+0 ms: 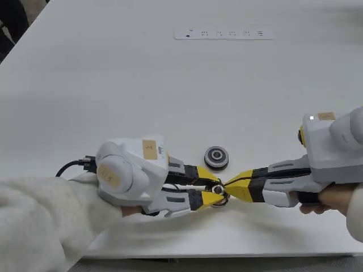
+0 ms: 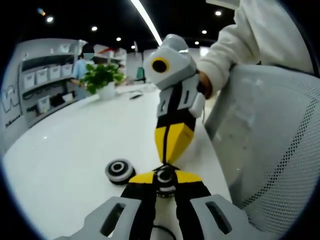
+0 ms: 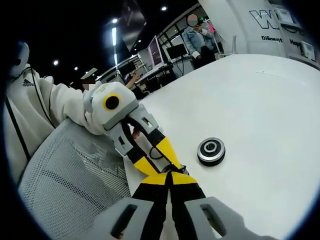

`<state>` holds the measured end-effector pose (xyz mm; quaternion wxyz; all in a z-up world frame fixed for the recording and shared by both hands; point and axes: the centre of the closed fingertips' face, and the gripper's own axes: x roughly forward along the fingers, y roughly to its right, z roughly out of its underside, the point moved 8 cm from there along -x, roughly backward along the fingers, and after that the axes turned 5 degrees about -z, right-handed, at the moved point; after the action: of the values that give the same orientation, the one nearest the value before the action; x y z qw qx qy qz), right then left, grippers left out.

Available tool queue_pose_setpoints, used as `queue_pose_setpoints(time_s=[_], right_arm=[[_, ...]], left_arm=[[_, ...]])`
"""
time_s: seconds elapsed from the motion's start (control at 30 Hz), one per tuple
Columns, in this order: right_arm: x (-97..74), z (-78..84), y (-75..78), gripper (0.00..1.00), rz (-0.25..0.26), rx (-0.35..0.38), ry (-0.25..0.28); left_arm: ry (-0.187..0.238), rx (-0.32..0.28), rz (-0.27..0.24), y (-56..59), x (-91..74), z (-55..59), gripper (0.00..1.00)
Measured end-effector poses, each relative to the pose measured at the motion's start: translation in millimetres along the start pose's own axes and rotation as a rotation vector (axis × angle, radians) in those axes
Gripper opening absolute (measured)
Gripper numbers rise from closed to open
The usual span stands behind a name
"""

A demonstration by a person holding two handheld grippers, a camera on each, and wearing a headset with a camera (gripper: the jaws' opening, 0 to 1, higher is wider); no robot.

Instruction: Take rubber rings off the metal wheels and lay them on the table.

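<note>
**Sleeve (image 1: 39, 215) low-left, both grippers meeting on one wheel at the table's near edge**

- Left gripper (image 2: 165, 179): jaws part-open and clamped on a metal wheel (image 1: 219, 196), one yellow fingertip (image 2: 142, 178) on each side of it. Wheel sits right between the tips, hub facing up, at or just above the table (image 1: 170, 85). Can't tell if it's touching the surface.
- Right gripper (image 1: 227, 187): comes in from the opposite side, nose to nose with the left. Jaws almost fully closed, only a thin seam between the yellow tips. Tips sit on the rim of the held wheel. Can't tell whether they have the rubber pinched or are just pressed against it.
- Second wheel (image 1: 216, 157): flat on the table, just beyond the gripper tips toward the far edge, apart from both. Nothing touching it. Dark rubber ring (image 3: 210, 161) is on it.
- White socket strip (image 1: 224, 34) lies at the far edge, well apart from the rest.
- Grey mesh chair back (image 2: 270, 150) stands beside the near edge.
</note>
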<state>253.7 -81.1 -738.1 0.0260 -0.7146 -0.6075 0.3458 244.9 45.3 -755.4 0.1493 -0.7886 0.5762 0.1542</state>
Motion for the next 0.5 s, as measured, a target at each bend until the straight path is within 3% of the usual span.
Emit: queue_pose_setpoints(time_s=[0.23,0.37,0.5], right_arm=[[-1.2,2.8,3.8,0.00,0.016,0.003,-0.018],[-2.8,3.4,6.5,0.00,0.028,0.012,-0.024],[-3.7,2.1,6.0,0.00,0.033,0.011,-0.032]], left_arm=[[-0.018,-0.015,-0.003,-1.4,0.1,-0.7,0.14],[-0.052,-0.006,0.007,-4.3,-2.7,-2.6,0.14],[-0.058,0.000,-0.003,-8.6,-10.4,-1.9,0.22]])
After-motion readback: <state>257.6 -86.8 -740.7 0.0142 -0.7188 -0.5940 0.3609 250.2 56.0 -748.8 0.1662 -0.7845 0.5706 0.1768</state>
